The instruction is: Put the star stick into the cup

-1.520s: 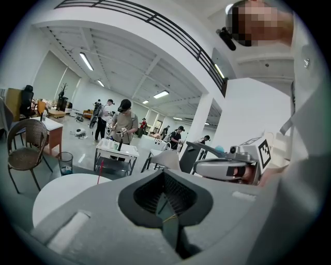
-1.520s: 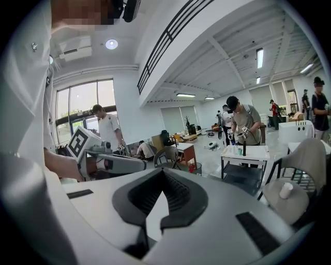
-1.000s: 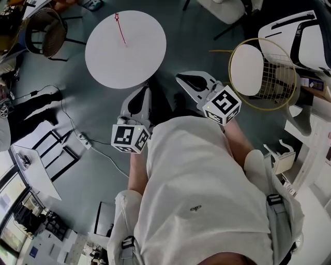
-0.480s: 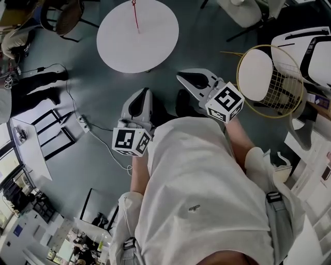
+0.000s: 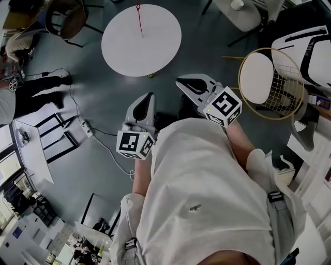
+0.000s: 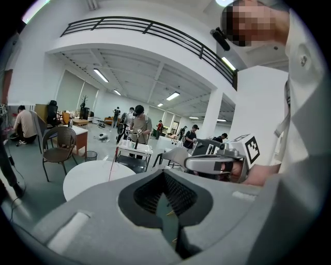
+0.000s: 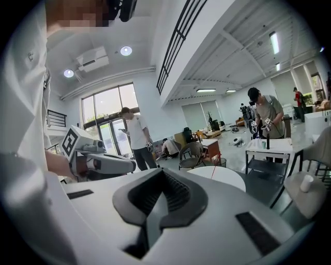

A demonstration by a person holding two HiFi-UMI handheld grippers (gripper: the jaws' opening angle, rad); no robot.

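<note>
The star stick [image 5: 139, 20] is a thin red rod that stands up from the far part of a round white table [image 5: 155, 49]. It shows as a red line in the left gripper view [image 6: 110, 171] and the right gripper view [image 7: 212, 171]. A small white cup [image 7: 306, 182] stands on a grey surface at the right, and also shows at the top of the head view [image 5: 237, 4]. My left gripper [image 5: 150, 96] and right gripper [image 5: 179, 79] hang over the floor near the person's body, well short of the table. Both are shut with nothing in them.
A wire chair with a white seat [image 5: 261, 75] stands to the right of my right gripper. A cable and power strip [image 5: 85, 129] run across the floor at left. A brown chair [image 5: 67, 20] stands left of the table. Several people stand in the background.
The head view has swung, so the round table now sits further right in the frame. Both grippers stay shut near the body; the left one sits slightly lower in the frame.
</note>
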